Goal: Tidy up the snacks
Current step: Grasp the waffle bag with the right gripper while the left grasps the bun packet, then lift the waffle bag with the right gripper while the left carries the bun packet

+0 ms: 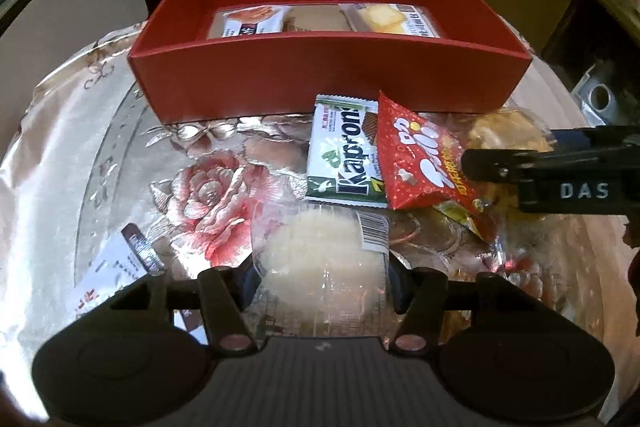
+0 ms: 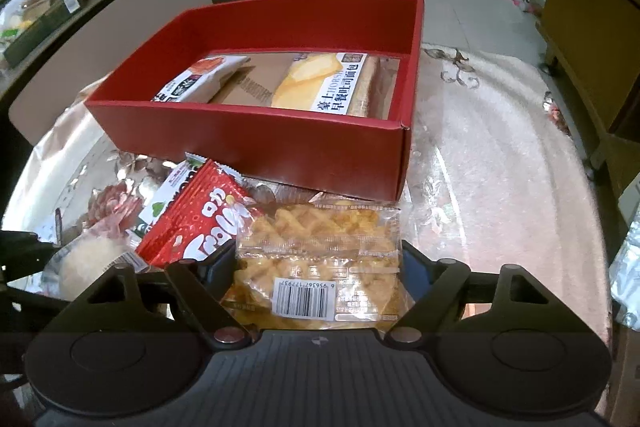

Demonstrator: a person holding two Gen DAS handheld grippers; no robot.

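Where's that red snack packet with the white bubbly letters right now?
The red foil snack packet lies on the floral tablecloth before the red cardboard box, overlapping the green-and-white wafer bar, beside the clear-wrapped waffle pack.

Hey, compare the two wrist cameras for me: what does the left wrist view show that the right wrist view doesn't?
Only the left wrist view shows the left gripper closed on the pale round cake pack, and the full green-and-white Kapron wafer.

Only the right wrist view shows the right gripper around the waffle pack, with its barcode label.

Both show the red box holding packets, and the red candy bag in front of it.
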